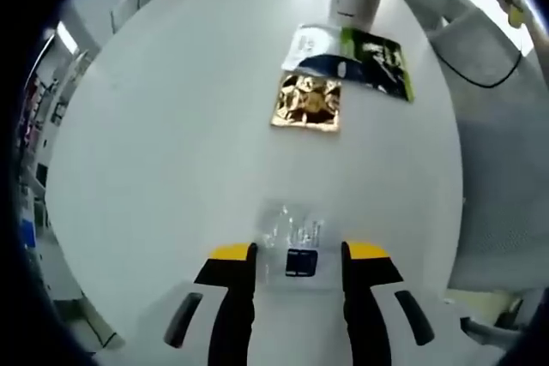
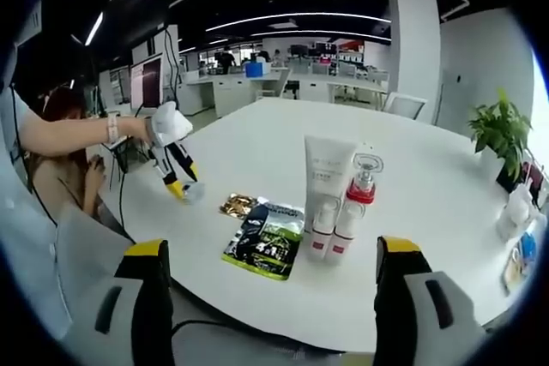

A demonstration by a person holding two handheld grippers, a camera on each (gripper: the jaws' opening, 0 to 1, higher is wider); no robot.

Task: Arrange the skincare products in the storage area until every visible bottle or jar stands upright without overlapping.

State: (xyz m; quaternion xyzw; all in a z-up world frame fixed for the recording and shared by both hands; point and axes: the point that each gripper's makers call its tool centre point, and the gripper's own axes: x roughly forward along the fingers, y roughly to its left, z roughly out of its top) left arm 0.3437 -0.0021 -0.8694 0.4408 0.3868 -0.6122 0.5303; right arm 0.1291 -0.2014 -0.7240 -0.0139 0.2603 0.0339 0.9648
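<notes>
Reaching with your left gripper (image 1: 298, 250), you have its yellow-tipped jaws standing apart on either side of a small clear plastic packet with a dark label (image 1: 295, 246) lying flat on the round white table (image 1: 154, 152); nothing is clamped yet. By my reading, you are at the pick-up of that packet, so the next move calls for closing gently on the thin film and lifting it without crumpling.

Your right gripper (image 2: 270, 297) hangs wide open and empty at the table's near rim. Just ahead of it the white squeeze tube (image 2: 328, 182), the clear red-collared pump bottle (image 2: 353, 212) and the small white red-based bottle (image 2: 322, 227) stand upright, close together. Whether they touch I cannot tell. Beside them lie a dark green foil sachet (image 2: 266, 242) and a crinkled gold foil sachet (image 1: 307, 102), flat and near each other.

You have broad bare tabletop between the packet and the sachets. Mind the table edge close behind your left jaws, and the black cable (image 1: 480, 75) off the far side.
</notes>
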